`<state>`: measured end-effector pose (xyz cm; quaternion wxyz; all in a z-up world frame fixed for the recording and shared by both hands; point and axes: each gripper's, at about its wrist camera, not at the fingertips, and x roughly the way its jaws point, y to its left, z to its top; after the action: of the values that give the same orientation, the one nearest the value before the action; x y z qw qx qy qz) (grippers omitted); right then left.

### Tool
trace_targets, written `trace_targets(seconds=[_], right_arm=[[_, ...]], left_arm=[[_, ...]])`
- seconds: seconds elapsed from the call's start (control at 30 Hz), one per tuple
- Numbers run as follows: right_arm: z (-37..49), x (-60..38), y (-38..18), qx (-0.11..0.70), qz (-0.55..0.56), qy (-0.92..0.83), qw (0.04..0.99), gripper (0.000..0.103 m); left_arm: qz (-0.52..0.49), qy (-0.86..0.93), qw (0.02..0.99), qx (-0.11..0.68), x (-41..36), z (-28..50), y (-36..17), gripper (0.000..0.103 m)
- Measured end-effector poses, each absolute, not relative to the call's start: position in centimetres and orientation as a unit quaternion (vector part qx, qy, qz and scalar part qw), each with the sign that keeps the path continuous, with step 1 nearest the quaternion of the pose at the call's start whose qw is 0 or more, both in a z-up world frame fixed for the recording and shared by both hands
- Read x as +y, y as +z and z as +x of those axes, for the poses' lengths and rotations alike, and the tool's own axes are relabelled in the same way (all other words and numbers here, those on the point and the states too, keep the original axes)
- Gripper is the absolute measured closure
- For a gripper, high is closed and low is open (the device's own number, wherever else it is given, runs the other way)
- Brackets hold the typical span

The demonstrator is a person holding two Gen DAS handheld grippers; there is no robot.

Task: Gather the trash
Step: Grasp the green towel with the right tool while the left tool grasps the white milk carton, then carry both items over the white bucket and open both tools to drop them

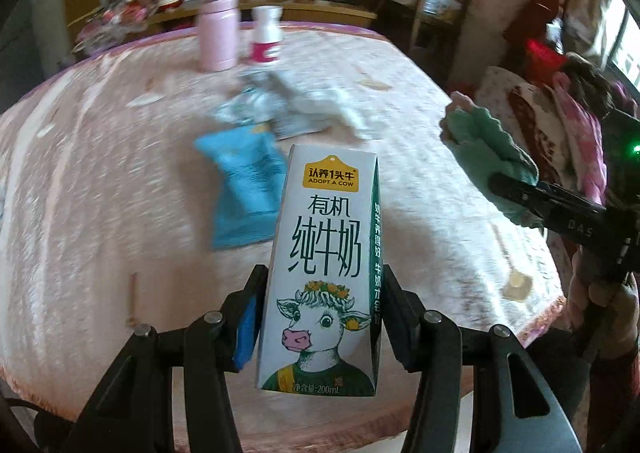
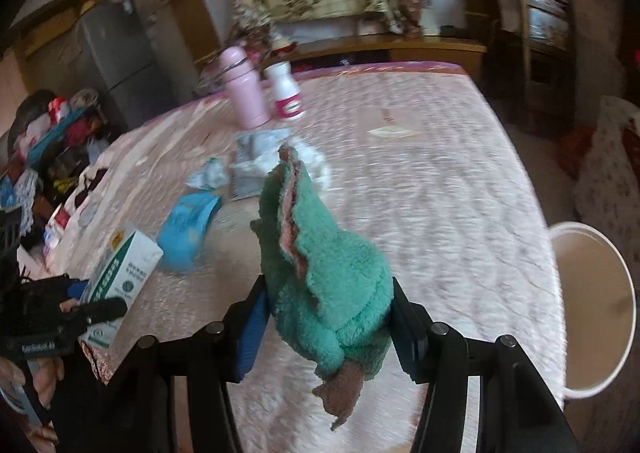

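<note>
A white and green milk carton [image 1: 324, 253] with a cartoon cow stands upright between the pads of my left gripper [image 1: 320, 317], which is shut on it above the table. The carton [image 2: 120, 273] and the left gripper [image 2: 92, 305] also show at the left of the right wrist view. My right gripper [image 2: 326, 313] is shut on a fluffy green cloth [image 2: 324, 273] with a pink-brown lining. That cloth [image 1: 492, 157] shows at the right edge of the left wrist view. A blue pouch [image 1: 244, 193] and crumpled wrappers [image 1: 256, 105] lie mid-table.
The table [image 1: 80, 213] wears a pink quilted cover. A pink flask [image 1: 218, 25] and a white bottle [image 1: 266, 35] stand at its far side. A white tissue [image 1: 340, 109] lies near the wrappers. A white bucket [image 2: 592, 305] stands beside the table's right edge. Furniture and piled clothes surround it.
</note>
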<state>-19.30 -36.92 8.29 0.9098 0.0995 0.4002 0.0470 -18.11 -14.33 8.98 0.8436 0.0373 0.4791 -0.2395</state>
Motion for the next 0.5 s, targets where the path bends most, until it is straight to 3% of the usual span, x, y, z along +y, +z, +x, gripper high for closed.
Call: trace_targets(seconds=[0.5], right_arm=[[-23.5,-44.0,8.8,0.383,0.133,-0.024,0.914,0.045]], left_arm=[[0.078,-0.290,0.842,0.448,-24.5,-18.2,10.0,0.047]])
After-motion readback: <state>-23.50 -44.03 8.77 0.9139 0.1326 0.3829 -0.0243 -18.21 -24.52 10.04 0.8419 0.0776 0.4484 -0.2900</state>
